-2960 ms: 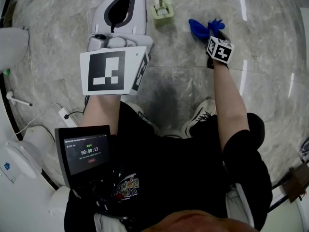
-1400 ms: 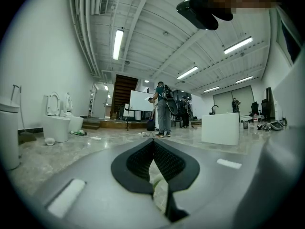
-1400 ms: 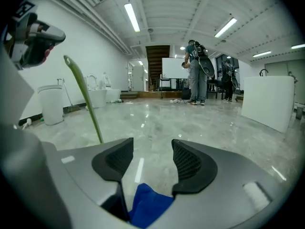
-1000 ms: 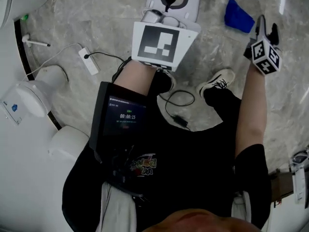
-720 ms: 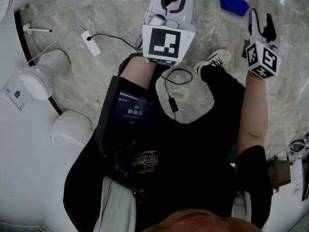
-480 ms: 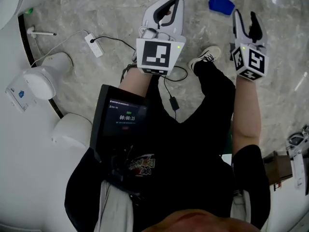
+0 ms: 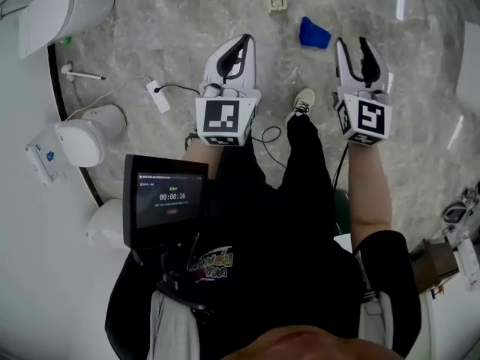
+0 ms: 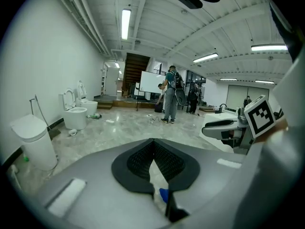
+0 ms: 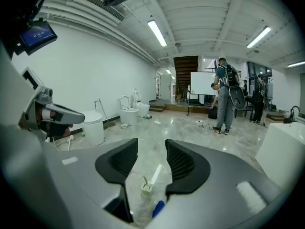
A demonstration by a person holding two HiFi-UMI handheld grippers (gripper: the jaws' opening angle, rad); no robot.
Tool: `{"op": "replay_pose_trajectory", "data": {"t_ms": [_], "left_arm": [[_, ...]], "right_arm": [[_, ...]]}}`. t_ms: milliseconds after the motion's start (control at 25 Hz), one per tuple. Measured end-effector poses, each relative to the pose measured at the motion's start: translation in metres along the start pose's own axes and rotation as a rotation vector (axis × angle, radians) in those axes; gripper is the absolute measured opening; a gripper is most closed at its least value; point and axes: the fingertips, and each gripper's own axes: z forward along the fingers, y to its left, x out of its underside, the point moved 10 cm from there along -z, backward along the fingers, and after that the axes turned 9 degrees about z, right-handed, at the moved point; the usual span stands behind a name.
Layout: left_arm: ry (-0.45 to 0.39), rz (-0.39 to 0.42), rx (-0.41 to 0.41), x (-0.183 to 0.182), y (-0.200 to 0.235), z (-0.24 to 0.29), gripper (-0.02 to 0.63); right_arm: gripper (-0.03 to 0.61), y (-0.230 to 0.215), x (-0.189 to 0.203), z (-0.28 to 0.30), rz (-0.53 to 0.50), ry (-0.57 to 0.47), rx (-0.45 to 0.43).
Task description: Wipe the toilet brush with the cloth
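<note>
While both grippers hang over the grey marble floor (image 7: 150,21), the left gripper (image 8: 153,142) has its jaws pressed together on nothing and the right gripper (image 9: 151,146) is parted and empty. Ahead on the floor lie the blue cloth (image 7: 313,34) and, near it, the toilet brush (image 7: 277,2) with its pale green holder. A power strip (image 7: 157,96) lies to the left, white toilets (image 7: 64,10) line the wall, and people (image 8: 169,94) stand far off.

Ahead of your shoe (image 7: 303,101) the blue cloth (image 7: 313,34) lies crumpled; farther beyond that shoe you see the small pale green toilet brush (image 7: 277,3), near it, not touching.
</note>
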Motion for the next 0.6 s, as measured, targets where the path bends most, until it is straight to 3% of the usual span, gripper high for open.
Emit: {"op": "replay_pose_trajectory", "data": {"t_ms": [200,440,600], "left_arm": [[-0.005,0.019,0.004,-0.034,-0.001,0.014,0.005],[-0.028,0.067,0.061,-0.043,-0.026,0.023,0.005],[0.053,0.028,0.118,-0.012,-0.046,-0.005,0.005]], "right_arm": [[0.193,-0.014,-0.024,0.004,0.036,-0.041,0.020],[0.193,-0.018,-0.016,-0.007,0.117,-0.047,0.018],[0.194,0.007,0.026,-0.043,0.188,0.058,0.037]]}}
